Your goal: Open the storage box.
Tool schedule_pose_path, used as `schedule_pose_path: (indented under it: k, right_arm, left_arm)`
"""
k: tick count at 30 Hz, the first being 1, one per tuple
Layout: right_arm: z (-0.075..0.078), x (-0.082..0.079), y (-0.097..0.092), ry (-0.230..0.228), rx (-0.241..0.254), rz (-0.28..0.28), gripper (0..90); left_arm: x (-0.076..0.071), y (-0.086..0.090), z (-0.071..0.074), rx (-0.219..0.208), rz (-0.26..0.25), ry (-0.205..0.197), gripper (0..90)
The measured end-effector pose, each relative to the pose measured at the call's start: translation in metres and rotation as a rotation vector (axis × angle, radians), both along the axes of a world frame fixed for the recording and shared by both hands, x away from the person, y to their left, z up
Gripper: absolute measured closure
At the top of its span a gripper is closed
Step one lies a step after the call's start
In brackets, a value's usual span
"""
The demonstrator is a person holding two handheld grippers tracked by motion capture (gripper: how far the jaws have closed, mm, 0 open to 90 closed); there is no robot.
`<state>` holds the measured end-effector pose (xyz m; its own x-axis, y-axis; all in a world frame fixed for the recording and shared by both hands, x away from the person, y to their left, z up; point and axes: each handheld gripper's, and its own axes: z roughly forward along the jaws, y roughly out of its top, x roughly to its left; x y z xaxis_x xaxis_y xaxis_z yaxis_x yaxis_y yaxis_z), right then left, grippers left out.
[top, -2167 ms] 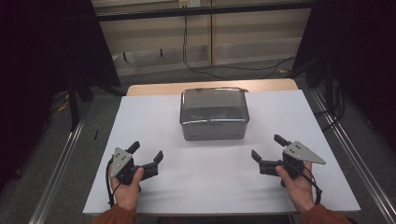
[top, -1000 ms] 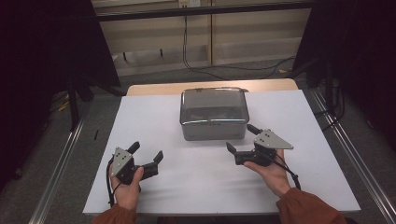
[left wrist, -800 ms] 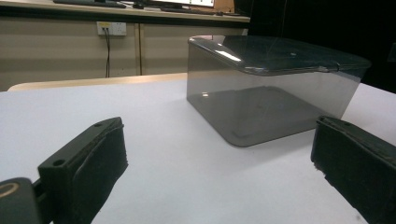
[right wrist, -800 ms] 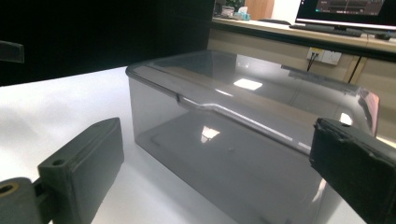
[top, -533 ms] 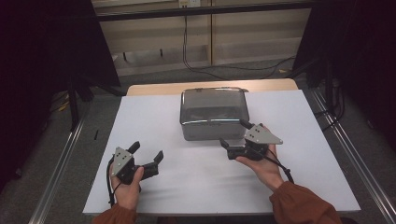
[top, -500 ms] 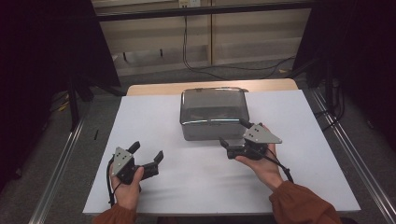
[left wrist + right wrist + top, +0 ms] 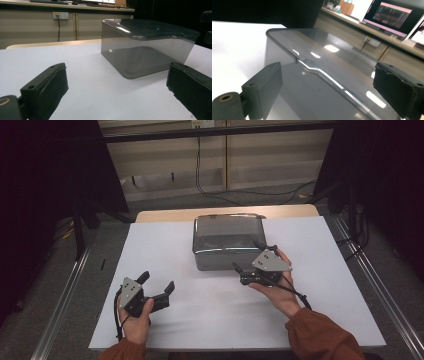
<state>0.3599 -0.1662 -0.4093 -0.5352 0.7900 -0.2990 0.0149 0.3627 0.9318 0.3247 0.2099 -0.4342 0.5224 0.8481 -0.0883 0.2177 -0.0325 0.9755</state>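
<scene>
Reaching for the smoked-plastic lidded box (image 7: 228, 241) at the middle of the white tabletop (image 7: 150, 240), I hold my right gripper (image 7: 255, 259) at its near right corner, jaws spread wide and holding nothing. My guess is the lid tab (image 7: 308, 63) is the target, so I should come in level and straddle that lip squarely rather than pinch the corner. My left gripper (image 7: 156, 286) rests well apart near the front left, jaws released. Bare table lies all around; the near and left edges are closest to my left hand.
</scene>
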Motion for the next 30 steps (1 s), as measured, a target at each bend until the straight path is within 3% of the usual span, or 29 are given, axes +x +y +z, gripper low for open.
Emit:
schedule_pose_path:
  k: [2,3,5,6,10,11,15,16,17,20,27,29,30]
  right_arm:
    - [0.0,0.0,0.002,-0.046,-0.072,-0.001,9.6]
    - [0.0,0.0,0.002,-0.046,-0.072,-0.001,9.6]
    - [-0.001,0.0,0.005,-0.083,-0.149,0.003,11.7]
    - [-0.001,0.0,0.005,-0.083,-0.149,0.003,11.7]
    - [-0.001,0.0,0.012,-0.151,-0.269,0.013,14.2]
    - [-0.001,0.0,0.012,-0.151,-0.269,0.013,14.2]
    - [-0.004,0.001,0.016,-0.195,-0.367,0.014,17.4]
    - [-0.005,0.001,0.019,-0.212,-0.42,0.015,18.6]
    - [-0.005,0.001,0.019,-0.212,-0.42,0.015,18.6]
    - [-0.008,0.001,0.025,-0.272,-0.516,0.009,23.5]
    - [-0.013,0.002,0.029,-0.311,-0.588,0.0,32.7]
    - [-0.013,0.003,0.03,-0.331,-0.625,0.004,35.9]
    - [-0.014,0.003,0.032,-0.348,-0.671,0.008,37.9]
  left_arm:
    - [0.0,0.0,0.0,-0.002,0.0,-0.002,3.2]
    - [0.0,0.0,0.0,-0.002,0.0,-0.002,3.2]
    - [0.0,0.0,0.0,0.002,0.001,0.0,3.2]
    - [0.0,0.0,0.0,0.002,0.001,0.001,3.2]
    - [0.0,0.0,0.0,0.002,0.0,-0.001,3.2]
    - [0.0,0.0,0.0,-0.002,0.002,-0.002,3.2]
    - [0.0,0.0,0.0,-0.003,0.0,-0.003,3.2]
    - [0.0,0.0,0.0,-0.003,0.0,-0.003,3.2]
    - [0.0,0.0,0.0,-0.003,0.0,-0.003,3.2]
    - [0.0,0.0,0.0,-0.003,0.0,-0.004,3.2]
    - [0.0,0.0,0.0,-0.001,0.0,-0.004,3.2]
    - [0.0,0.0,0.0,0.003,-0.002,-0.004,3.2]
    - [0.0,0.0,0.0,0.005,-0.002,-0.003,3.2]
